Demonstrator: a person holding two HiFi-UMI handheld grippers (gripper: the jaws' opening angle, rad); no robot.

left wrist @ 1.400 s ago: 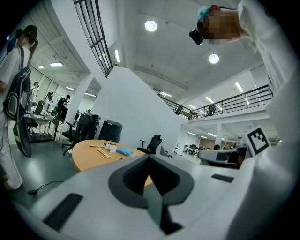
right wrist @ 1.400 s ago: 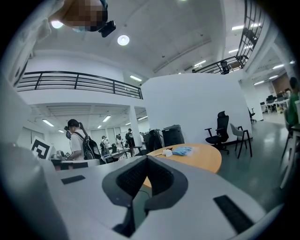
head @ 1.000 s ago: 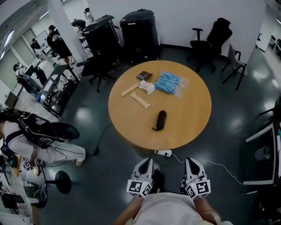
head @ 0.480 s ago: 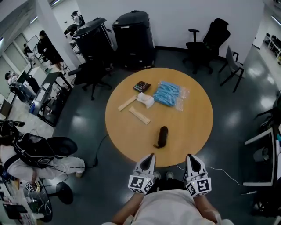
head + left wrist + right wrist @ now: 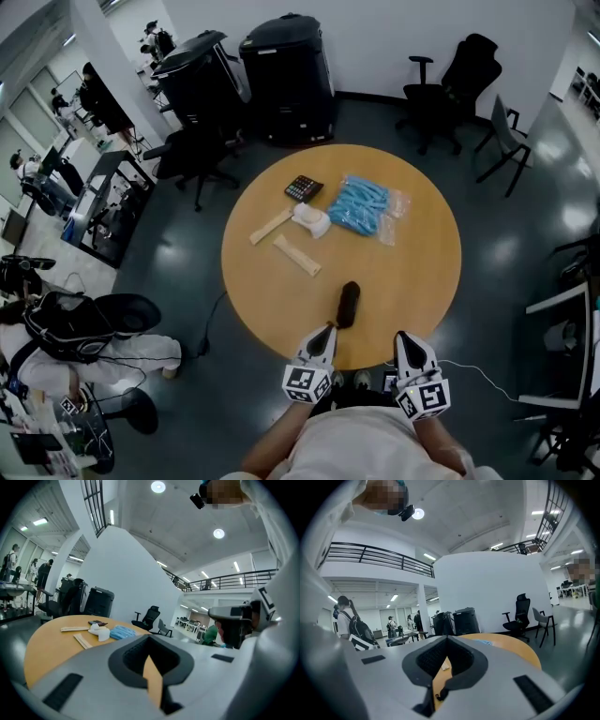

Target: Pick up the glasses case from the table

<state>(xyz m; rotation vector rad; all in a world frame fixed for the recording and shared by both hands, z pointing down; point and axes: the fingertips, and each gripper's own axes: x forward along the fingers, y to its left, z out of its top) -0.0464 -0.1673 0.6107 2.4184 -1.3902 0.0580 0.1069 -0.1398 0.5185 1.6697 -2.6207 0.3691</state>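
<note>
On the round wooden table [image 5: 422, 272], the dark glasses case [image 5: 348, 304] lies near the 6 o'clock edge, well apart from the calculator [image 5: 304, 188], the blue packet [image 5: 364, 204], a white object [image 5: 312, 219] and two pale flat strips [image 5: 296, 255] toward 11 and 12 o'clock. The left gripper [image 5: 327, 330] sits at that near edge with the case just off its tip at about 1 o'clock, its jaws together on nothing. The right gripper [image 5: 404, 337], at the case's 4 o'clock, also has its jaws together and empty.
</note>
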